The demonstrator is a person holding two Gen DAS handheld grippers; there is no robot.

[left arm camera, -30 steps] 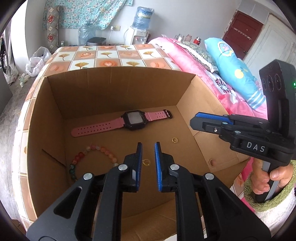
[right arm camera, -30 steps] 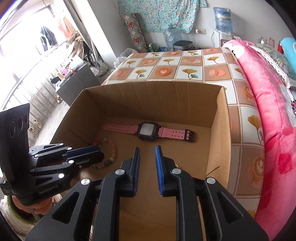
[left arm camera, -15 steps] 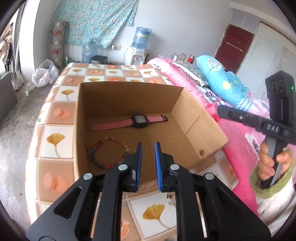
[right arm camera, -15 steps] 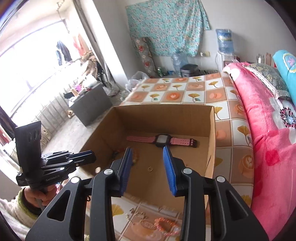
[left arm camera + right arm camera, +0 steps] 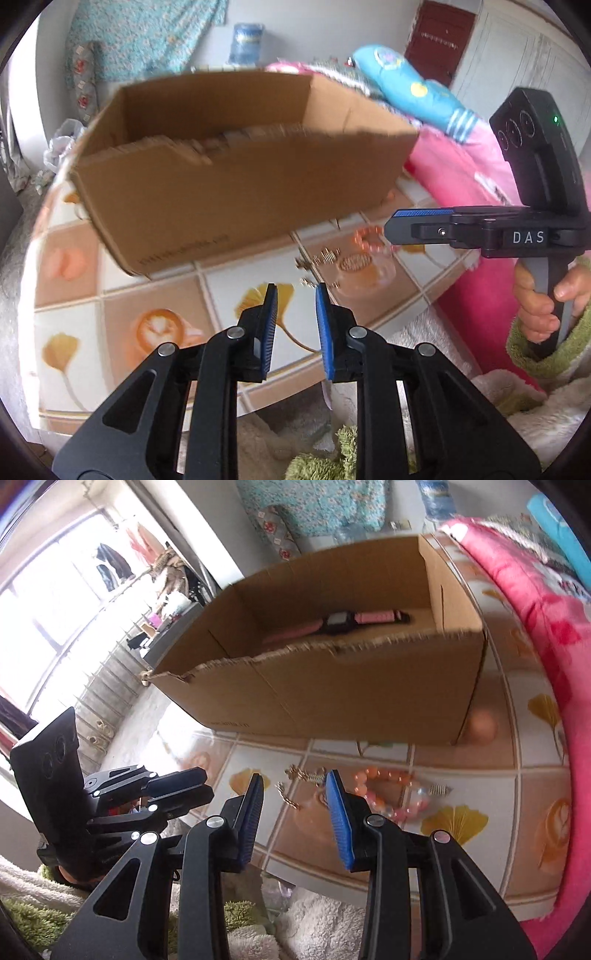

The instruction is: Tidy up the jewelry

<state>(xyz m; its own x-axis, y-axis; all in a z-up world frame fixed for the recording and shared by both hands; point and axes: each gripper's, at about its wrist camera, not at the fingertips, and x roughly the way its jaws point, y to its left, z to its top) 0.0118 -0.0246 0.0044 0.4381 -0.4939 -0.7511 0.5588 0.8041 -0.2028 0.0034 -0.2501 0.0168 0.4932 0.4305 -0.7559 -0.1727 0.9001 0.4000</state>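
Loose jewelry lies on the tiled tabletop (image 5: pixel 480 771) in front of the cardboard box (image 5: pixel 332 686), outside it. In the right wrist view, a thin gold chain (image 5: pixel 295 786) sits at about 12 o'clock from the right tool (image 5: pixel 295 794), just beyond its blue pads, running roughly from 11 to 5 o'clock across the gap. A bead bracelet (image 5: pixel 384 790) of orange and pink lies at about 2 o'clock, just beside the right pad. The right tool is spread with nothing between its pads. The left tool (image 5: pixel 295 306) is opening, also empty; from it the chain pieces (image 5: pixel 321 258) lie at about 12 to 1 o'clock, farther off. The right tool looks nearer. A pink-strapped watch (image 5: pixel 340 622) already lies inside the box.
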